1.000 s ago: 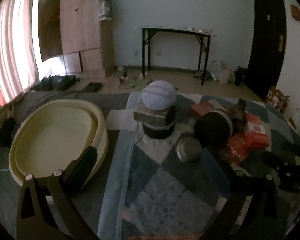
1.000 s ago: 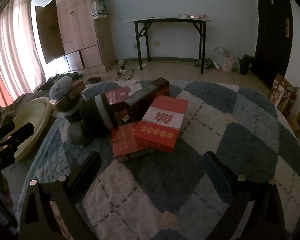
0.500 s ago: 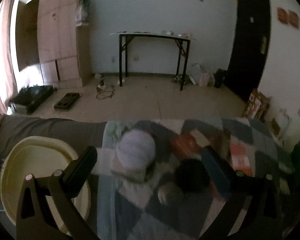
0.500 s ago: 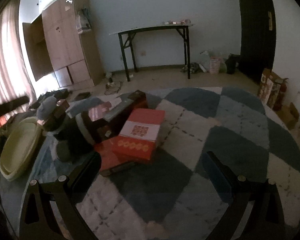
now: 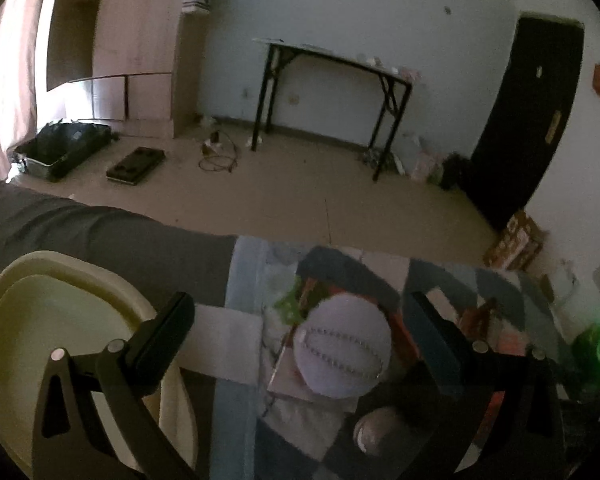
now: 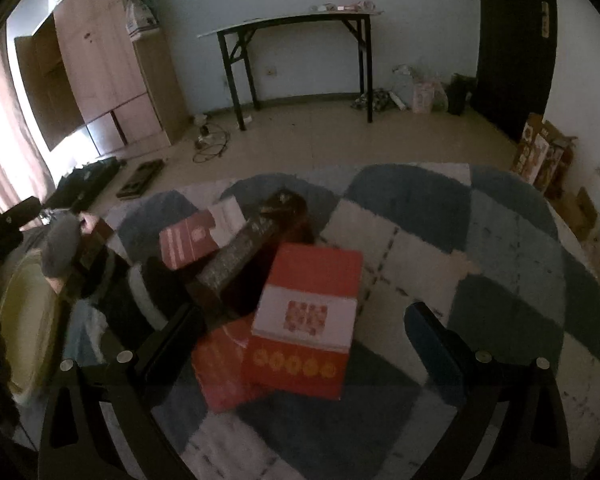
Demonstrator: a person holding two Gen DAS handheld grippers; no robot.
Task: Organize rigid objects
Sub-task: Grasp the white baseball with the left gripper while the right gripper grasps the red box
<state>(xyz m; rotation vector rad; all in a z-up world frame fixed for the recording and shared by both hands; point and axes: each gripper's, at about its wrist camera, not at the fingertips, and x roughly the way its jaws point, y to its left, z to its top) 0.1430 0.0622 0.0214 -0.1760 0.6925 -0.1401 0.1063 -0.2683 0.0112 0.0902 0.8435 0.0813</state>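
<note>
My left gripper is open and hovers over a white baseball, which rests on a stack of a small box and a dark round object. The ball shows between the two fingers, nearer the right one, with nothing touching it. A small metal ball lies just in front of the stack. My right gripper is open above a red box that lies on another red box. Behind them lie a long dark box and a red and white box.
A cream basin sits at the left on grey cloth, partly under my left finger; it also shows as the basin in the right wrist view. The objects lie on a blue and white checked rug. Beyond are the floor, a black-legged table and a wardrobe.
My left gripper has risen and moved forward until it is over the baseball. My right gripper has come closer to the red boxes, which now sit between its fingers.
</note>
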